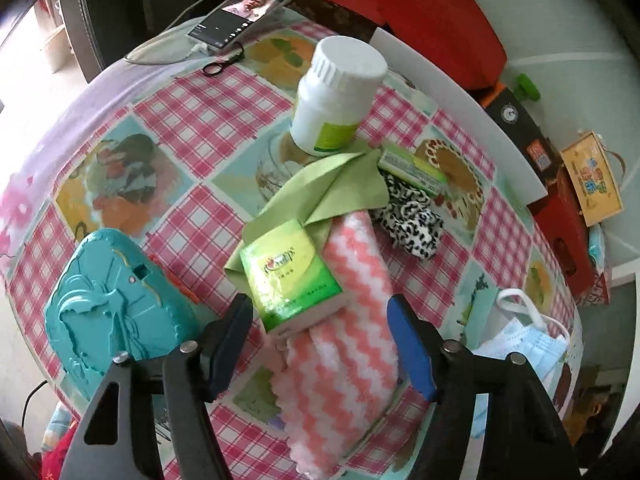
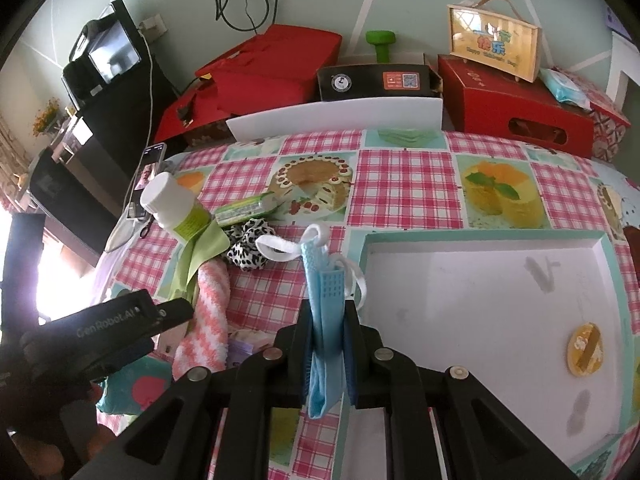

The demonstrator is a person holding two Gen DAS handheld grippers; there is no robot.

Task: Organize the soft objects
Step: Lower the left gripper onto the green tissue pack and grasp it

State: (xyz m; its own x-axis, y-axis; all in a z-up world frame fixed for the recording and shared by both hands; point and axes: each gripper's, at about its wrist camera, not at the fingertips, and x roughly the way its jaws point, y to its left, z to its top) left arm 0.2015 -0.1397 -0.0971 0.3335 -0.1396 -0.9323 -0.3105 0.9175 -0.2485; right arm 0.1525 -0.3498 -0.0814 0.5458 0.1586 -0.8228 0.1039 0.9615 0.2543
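While your left gripper is hanging over the heap at the left of the bench, its fingers are standing part-way apart around the green tissue pack and the pink-and-white zigzag towel, gripping neither. That pack is lying tilted on the towel and on a light green cloth, with a teal moulded case just beside the left finger. Behind the cloth a white bottle is leaning, and to its right a small green box is resting on a black-and-white leopard scrunchie. Further right, your right gripper is squeezing its fingers tight on a folded blue face mask, holding it upright with the white ear loops sticking out above. To its right a white tray is sitting on the checked cloth, carrying a small yellow round piece.
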